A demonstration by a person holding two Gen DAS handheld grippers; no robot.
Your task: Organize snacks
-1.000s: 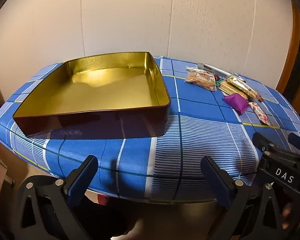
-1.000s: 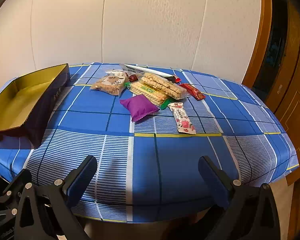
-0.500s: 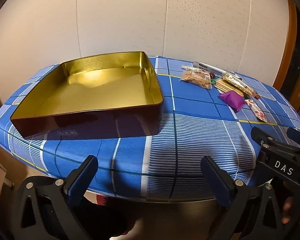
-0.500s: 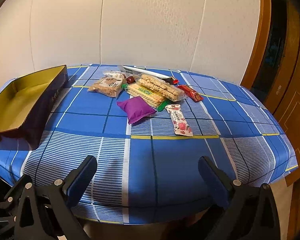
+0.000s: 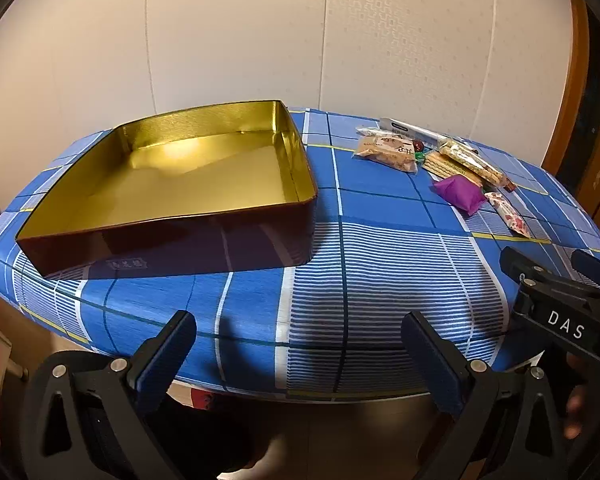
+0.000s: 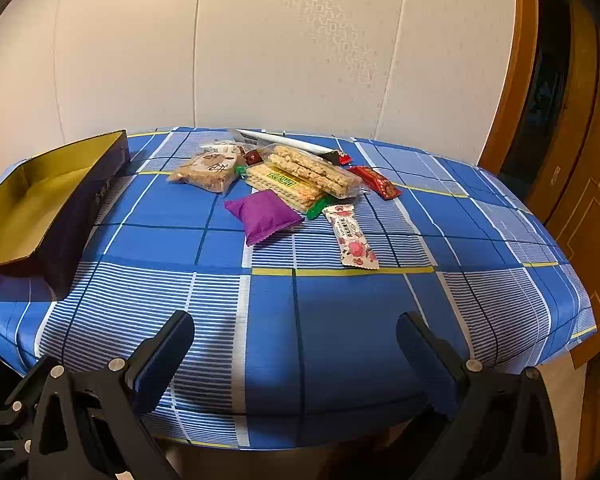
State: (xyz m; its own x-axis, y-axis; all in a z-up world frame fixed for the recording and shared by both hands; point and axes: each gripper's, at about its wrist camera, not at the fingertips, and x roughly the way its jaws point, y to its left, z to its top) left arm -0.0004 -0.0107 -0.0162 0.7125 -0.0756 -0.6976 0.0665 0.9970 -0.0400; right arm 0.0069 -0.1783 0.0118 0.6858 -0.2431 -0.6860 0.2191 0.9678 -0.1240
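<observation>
A wide tin (image 5: 168,236) with a gold inside and dark outer walls sits on the left of the table; nothing lies in it. In the right wrist view the tin (image 6: 80,188) is at the left edge. A pile of wrapped snacks lies at the back right: a purple pouch (image 6: 263,216), a pink flowered bar (image 6: 352,236), wafer packs (image 6: 300,178), a biscuit bag (image 6: 208,172), a red bar (image 6: 376,182). My left gripper (image 5: 300,344) is open at the table's near edge. My right gripper (image 6: 296,344) is open too, short of the snacks; it also shows in the left wrist view (image 5: 564,280).
The table wears a blue checked cloth (image 6: 340,312) that drapes over rounded edges. A pale panelled wall (image 6: 292,40) stands close behind. A wooden door frame and cabinet (image 6: 580,160) rise at the right. A hand (image 5: 580,416) holds the right gripper.
Both grippers have drawn back slightly from the table and shifted a little; the tin and the snacks have not moved. Both stay open.
</observation>
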